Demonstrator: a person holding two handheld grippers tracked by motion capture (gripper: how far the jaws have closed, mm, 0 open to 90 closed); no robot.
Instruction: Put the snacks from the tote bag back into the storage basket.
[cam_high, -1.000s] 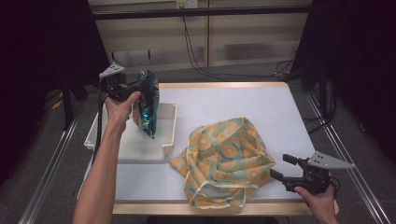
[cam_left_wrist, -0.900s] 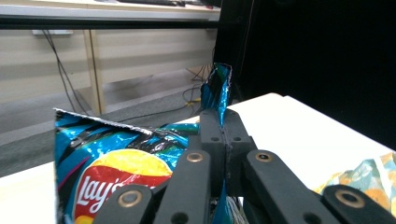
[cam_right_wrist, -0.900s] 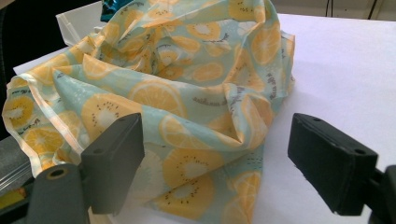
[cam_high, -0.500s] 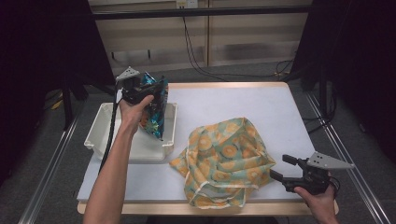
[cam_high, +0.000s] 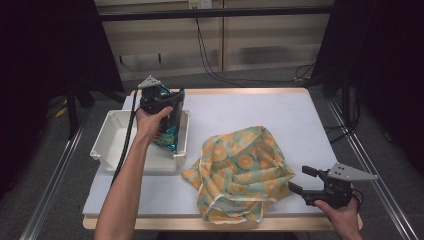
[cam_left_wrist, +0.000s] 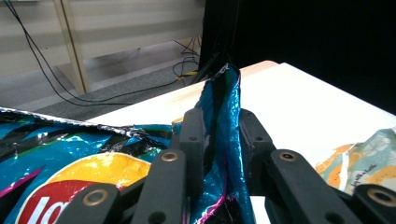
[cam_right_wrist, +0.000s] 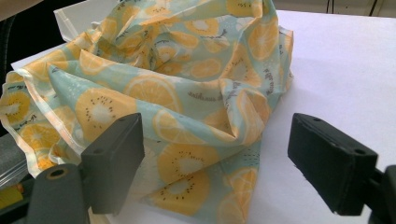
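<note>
A blue chip bag (cam_high: 170, 131) hangs upright over the right end of the white tray (cam_high: 107, 137), its lower edge near the tray's rim. My left gripper (cam_high: 175, 102) stands at the bag's top edge. In the left gripper view the bag (cam_left_wrist: 70, 158) has its crumpled top fold between the jaws of that gripper (cam_left_wrist: 217, 116), which have just been opening; a dark gap shows beside one pad. My right gripper (cam_high: 301, 180) rests open near the table's front right, its jaws (cam_right_wrist: 219, 154) facing the citrus-print cloth bag (cam_right_wrist: 187, 70) without touching it.
The cloth bag (cam_high: 240, 170) lies rumpled in the front middle of the white-topped table (cam_high: 280, 115). Cables run across the floor behind the table. A corner of the tray (cam_right_wrist: 74, 14) shows beyond the cloth in the right gripper view.
My left hand has carried the chip bag rightward and downward, from above the tray's middle to its right end. The right hand and the cloth have stayed put.
</note>
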